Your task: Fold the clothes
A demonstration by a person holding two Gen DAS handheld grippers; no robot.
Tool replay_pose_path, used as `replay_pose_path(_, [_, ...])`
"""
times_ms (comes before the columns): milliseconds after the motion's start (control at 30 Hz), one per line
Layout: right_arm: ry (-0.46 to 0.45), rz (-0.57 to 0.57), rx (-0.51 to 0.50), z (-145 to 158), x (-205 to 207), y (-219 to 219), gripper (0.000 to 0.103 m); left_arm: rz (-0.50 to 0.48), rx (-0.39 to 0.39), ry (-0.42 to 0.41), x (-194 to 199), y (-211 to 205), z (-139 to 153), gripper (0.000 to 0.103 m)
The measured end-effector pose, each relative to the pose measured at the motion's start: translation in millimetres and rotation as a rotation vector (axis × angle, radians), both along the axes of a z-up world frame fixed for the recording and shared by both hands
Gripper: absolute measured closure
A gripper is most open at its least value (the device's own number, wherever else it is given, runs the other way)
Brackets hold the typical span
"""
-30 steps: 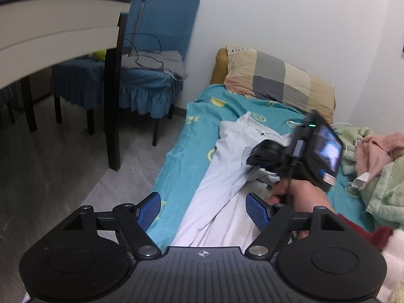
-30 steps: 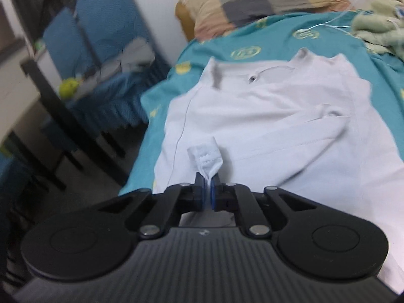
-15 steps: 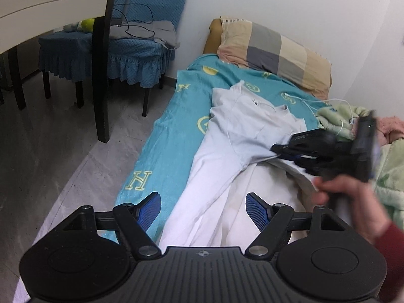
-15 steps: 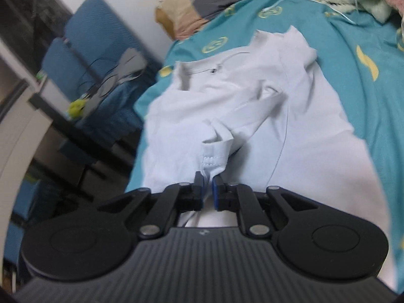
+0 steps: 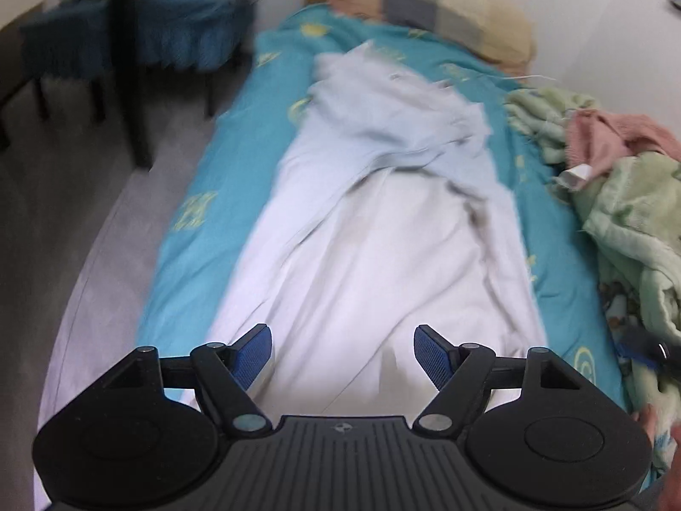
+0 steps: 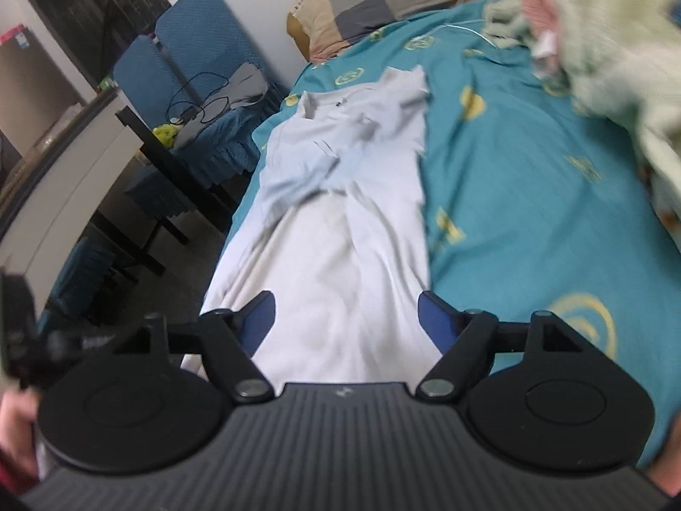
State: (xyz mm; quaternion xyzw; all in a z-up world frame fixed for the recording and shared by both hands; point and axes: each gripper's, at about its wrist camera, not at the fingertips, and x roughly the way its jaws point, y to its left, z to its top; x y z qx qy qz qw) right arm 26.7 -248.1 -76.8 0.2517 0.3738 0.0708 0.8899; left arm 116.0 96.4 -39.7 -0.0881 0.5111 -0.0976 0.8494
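A white polo shirt (image 5: 374, 234) lies lengthwise on the teal bed sheet (image 5: 200, 221), collar toward the pillow, with both sleeves folded in across its chest. It also shows in the right wrist view (image 6: 340, 221). My left gripper (image 5: 342, 355) is open and empty above the shirt's lower hem. My right gripper (image 6: 344, 317) is open and empty, also over the lower part of the shirt. The left gripper's body (image 6: 25, 340) shows at the left edge of the right wrist view.
A plaid pillow (image 5: 434, 12) lies at the head of the bed. A heap of green and pink blankets (image 5: 617, 196) fills the bed's right side. Blue chairs (image 6: 191, 85) and a dark-legged table (image 6: 76, 179) stand left of the bed on the grey floor (image 5: 64, 196).
My right gripper let go of the sleeve, opened and drew back toward the hem. The sleeve now lies folded across the chest. My left gripper moved over the shirt's lower end.
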Motion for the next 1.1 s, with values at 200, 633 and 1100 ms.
replay_pose_path(200, [0.007, -0.037, 0.074, -12, -30, -14, 0.026, 0.055, -0.088, 0.182, -8, 75, -21, 0.025])
replay_pose_path(633, [0.069, 0.009, 0.098, -28, -16, 2, 0.027, 0.082, -0.167, 0.389, -11, 121, -73, 0.039])
replay_pose_path(1100, [0.158, -0.035, 0.083, -47, -1, -1, 0.027, -0.105, 0.065, 0.342, -18, 69, -53, 0.098])
